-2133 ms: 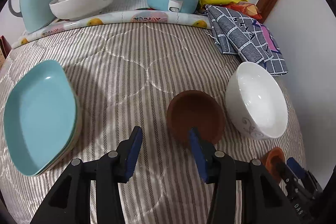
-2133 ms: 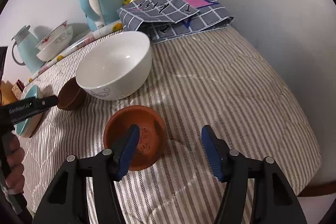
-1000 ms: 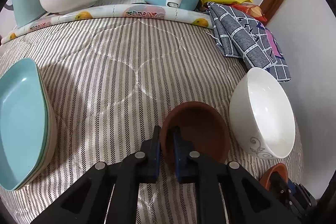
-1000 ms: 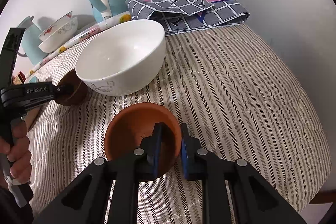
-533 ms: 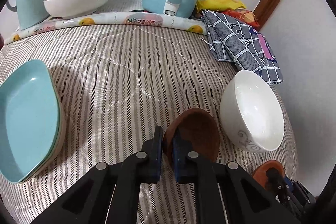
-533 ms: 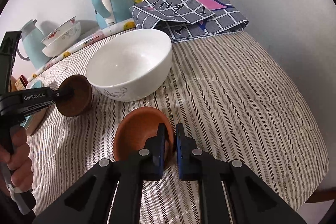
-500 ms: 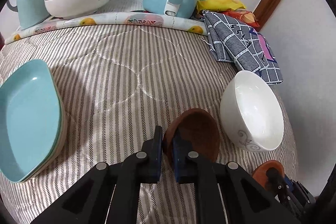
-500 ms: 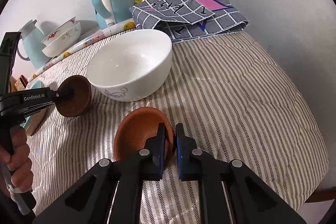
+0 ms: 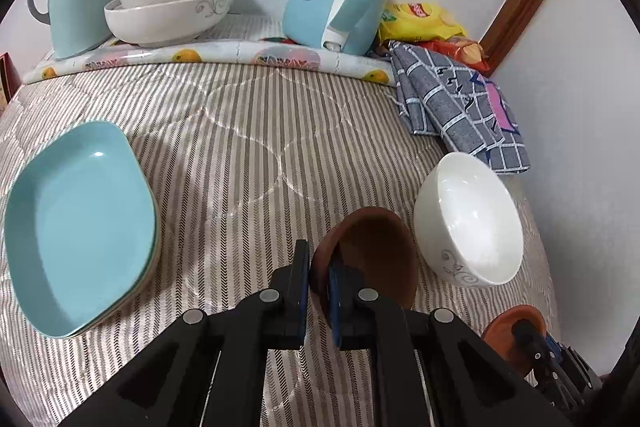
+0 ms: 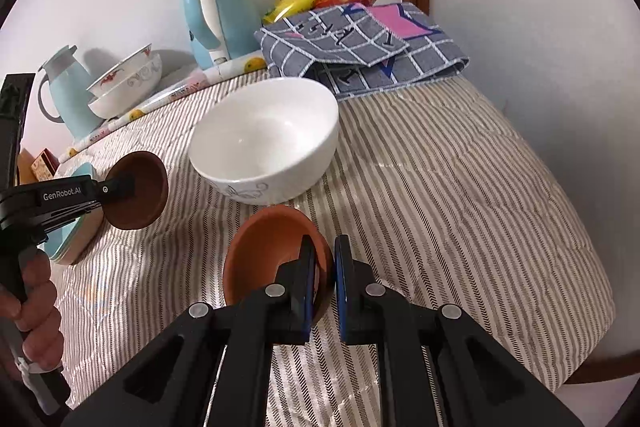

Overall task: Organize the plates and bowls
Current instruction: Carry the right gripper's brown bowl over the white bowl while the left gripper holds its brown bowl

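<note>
The left gripper (image 9: 319, 277) is clamped on the near rim of the dark brown bowl (image 9: 372, 251), which tilts and seems to hang clear of the striped quilt (image 9: 240, 131), though the fisheye makes that hard to judge. The right gripper (image 10: 322, 273) pinches the rim of the terracotta bowl (image 10: 268, 247), also tilted. From the left wrist, the white bowl (image 9: 468, 219) sits at three o'clock of the brown one, and the stacked teal plates (image 9: 76, 223) lie at nine o'clock.
</note>
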